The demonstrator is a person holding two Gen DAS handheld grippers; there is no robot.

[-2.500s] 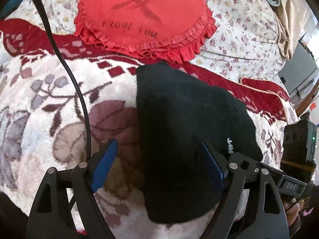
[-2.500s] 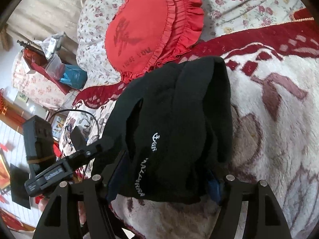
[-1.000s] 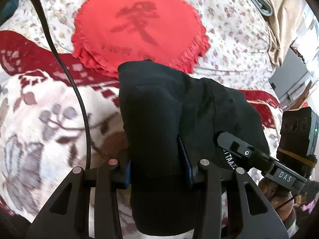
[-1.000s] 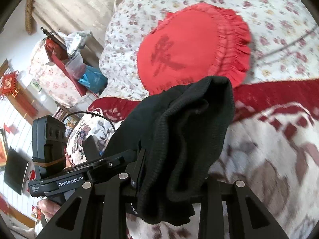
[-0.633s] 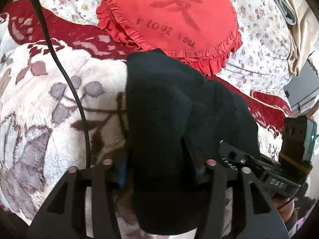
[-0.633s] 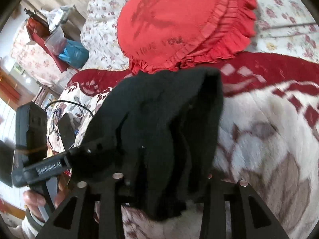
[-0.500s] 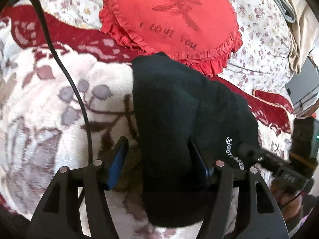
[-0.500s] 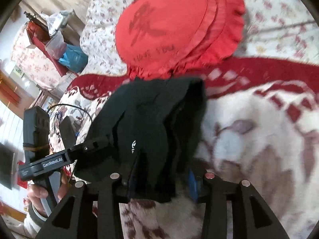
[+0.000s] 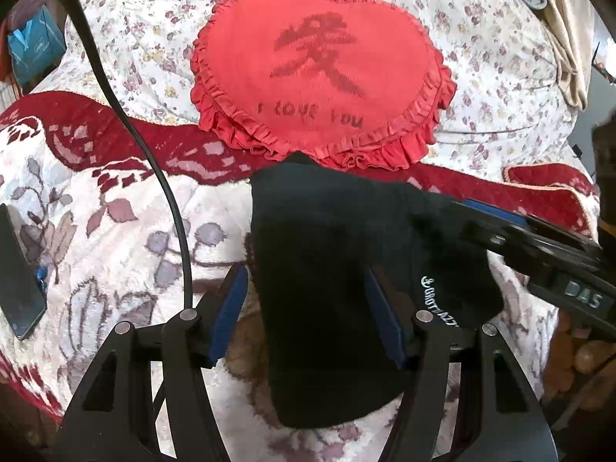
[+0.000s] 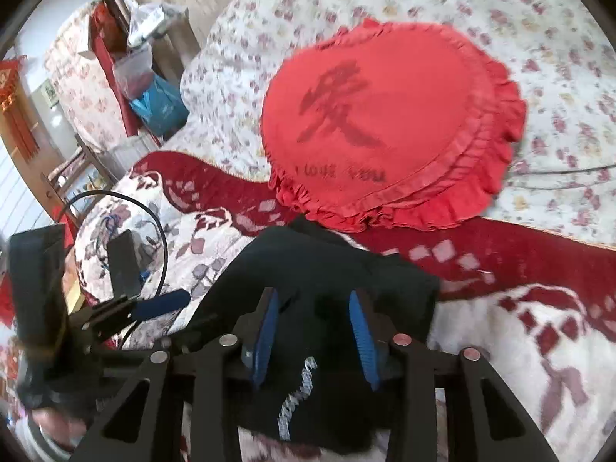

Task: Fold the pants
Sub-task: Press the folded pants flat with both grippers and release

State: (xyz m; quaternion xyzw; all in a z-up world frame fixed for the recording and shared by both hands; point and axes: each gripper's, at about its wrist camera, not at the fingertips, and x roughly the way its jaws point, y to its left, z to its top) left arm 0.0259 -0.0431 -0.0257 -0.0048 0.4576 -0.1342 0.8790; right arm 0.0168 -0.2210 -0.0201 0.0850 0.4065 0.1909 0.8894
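Observation:
The black pants (image 9: 327,250), folded into a thick bundle with white lettering near one edge, lie on the plush blanket. My left gripper (image 9: 304,273) stands open around the near part of the bundle. Its left blue pad is clear of the cloth and its right pad is beside the fold. My right gripper (image 10: 312,300) hovers over the same pants (image 10: 327,261). Its jaws are closing, with black cloth between and under the blue pads, which do not pinch it. In the left wrist view the right gripper's frame (image 9: 539,258) reaches in at the bundle's right edge.
A red heart-shaped frilled cushion (image 9: 319,69) lies just beyond the pants on a floral quilt (image 9: 500,38). A black cable (image 9: 154,177) crosses the red-and-white blanket (image 9: 96,211). A dark phone (image 10: 123,265) lies to the left. A person's hand (image 9: 577,358) holds the right gripper.
A second ago both grippers were shut on the raised pants. The bundle now rests lower on the blanket, the left jaws have opened wide, and the right pads have come off the cloth.

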